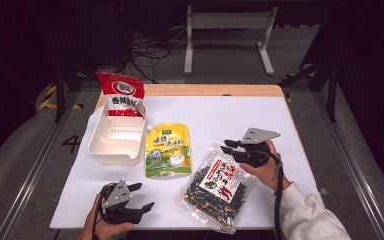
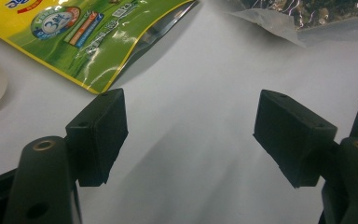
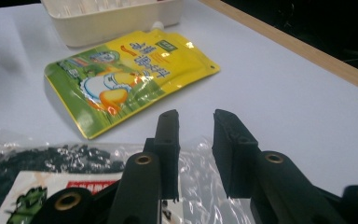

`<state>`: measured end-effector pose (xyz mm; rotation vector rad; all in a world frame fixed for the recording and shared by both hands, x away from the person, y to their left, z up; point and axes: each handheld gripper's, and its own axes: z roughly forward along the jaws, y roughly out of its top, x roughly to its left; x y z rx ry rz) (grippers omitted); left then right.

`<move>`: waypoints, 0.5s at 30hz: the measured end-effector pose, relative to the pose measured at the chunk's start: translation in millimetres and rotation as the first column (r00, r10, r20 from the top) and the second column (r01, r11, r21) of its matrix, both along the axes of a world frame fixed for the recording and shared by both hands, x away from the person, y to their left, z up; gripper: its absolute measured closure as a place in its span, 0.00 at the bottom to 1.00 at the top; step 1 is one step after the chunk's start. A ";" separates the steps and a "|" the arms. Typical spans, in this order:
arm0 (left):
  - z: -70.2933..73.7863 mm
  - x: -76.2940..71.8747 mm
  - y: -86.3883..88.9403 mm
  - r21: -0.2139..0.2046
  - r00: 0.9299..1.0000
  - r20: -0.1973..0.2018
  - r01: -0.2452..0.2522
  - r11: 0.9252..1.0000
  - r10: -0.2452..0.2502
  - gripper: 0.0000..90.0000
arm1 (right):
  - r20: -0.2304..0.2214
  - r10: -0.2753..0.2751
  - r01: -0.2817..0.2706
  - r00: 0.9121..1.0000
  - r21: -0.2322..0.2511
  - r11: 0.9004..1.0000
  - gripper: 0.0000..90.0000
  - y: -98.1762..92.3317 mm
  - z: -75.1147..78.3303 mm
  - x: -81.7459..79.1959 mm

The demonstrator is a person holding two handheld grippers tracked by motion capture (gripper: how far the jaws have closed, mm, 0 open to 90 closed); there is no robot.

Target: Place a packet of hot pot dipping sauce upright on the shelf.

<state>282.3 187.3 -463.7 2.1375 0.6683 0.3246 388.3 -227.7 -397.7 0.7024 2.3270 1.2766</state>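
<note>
The seaweed bag (image 1: 216, 186) lies flat on the white worktop (image 1: 230, 120) at lower centre of the high view, not yet lifted. The right gripper (image 1: 229, 146) sits at its upper right corner, jaws narrowly parted over the clear edge, gripping nothing as far as I can tell. The left gripper (image 1: 142, 196), lower left, hovers with jaws spread wide. The yellow pouch (image 1: 168, 150) lies loose, the red bag (image 1: 122, 95) stands in the tray (image 1: 100, 150); most packing seems left.
</note>
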 end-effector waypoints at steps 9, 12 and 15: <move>-0.1 8.6 -4.6 0.003 1.000 0.003 0.029 1.000 -0.029 0.29 | -0.019 -0.041 0.041 0.999 -0.010 0.999 0.77 -28.5 -3.4 -19.7; -0.2 11.5 -5.3 -0.001 0.999 0.002 0.033 0.999 -0.033 0.29 | -0.025 -0.058 0.058 0.998 -0.015 0.998 0.77 -35.9 -6.5 -24.6; 0.1 12.1 -6.2 -0.004 0.999 0.001 0.042 0.999 -0.041 0.29 | -0.030 -0.072 0.071 0.997 -0.032 0.997 0.76 -41.7 -9.0 -29.2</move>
